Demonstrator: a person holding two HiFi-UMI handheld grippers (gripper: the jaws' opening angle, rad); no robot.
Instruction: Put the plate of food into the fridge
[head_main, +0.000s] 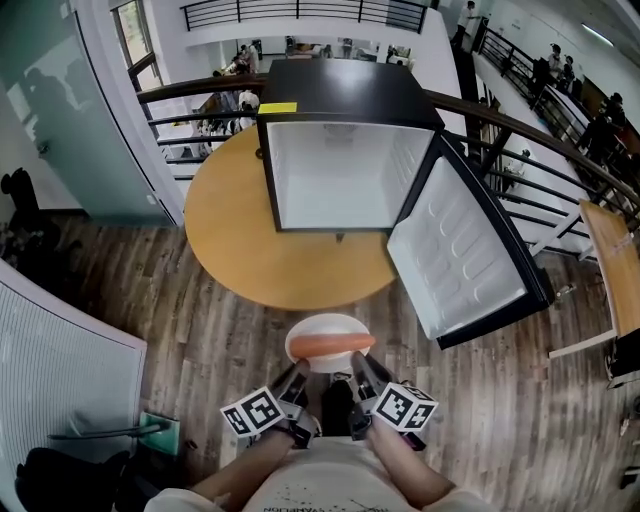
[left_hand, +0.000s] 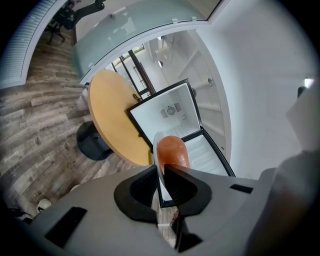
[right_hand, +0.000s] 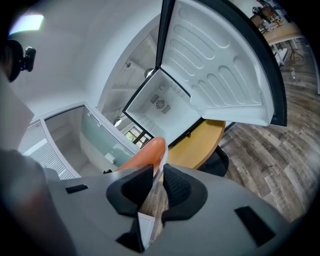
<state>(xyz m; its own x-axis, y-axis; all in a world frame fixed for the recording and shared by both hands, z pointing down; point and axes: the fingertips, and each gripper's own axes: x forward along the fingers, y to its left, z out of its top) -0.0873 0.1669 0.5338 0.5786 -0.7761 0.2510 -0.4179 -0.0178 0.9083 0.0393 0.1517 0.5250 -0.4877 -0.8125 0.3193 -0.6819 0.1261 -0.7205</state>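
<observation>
The plate (head_main: 322, 327) is held in the air above the wooden floor (head_main: 200, 350), just short of the round surface (head_main: 245, 250). On that surface the fridge (head_main: 340, 175) stands, with its door (head_main: 455, 255) swung wide to the right and its white inside bare.

Across the plate lies the food (head_main: 333, 346), a single long orange-red piece with a rounded, sausage-like form. It is not fastened to anything.

The plate is judged to be stiff and fairly light, with a thin, smooth rim that could slip between pads. It would likely break or chip if dropped. The food is judged liable to roll off if the plate is tipped, so the plate is best held level. Hold is best taken at the bare rim, at two places set apart and clear of the food.

That is how it is gripped now. The left hand-held gripper (head_main: 297, 378) is clamped on the near-left rim, and the right hand-held gripper (head_main: 358, 372) is clamped on the near-right rim. In each gripper view the rim is seen edge-on, pinched between the two black pads. The food rises just beyond the pads, and the open fridge is seen farther off. The plate thus extends forward from both jaws toward the fridge opening, from which it is well apart.
</observation>
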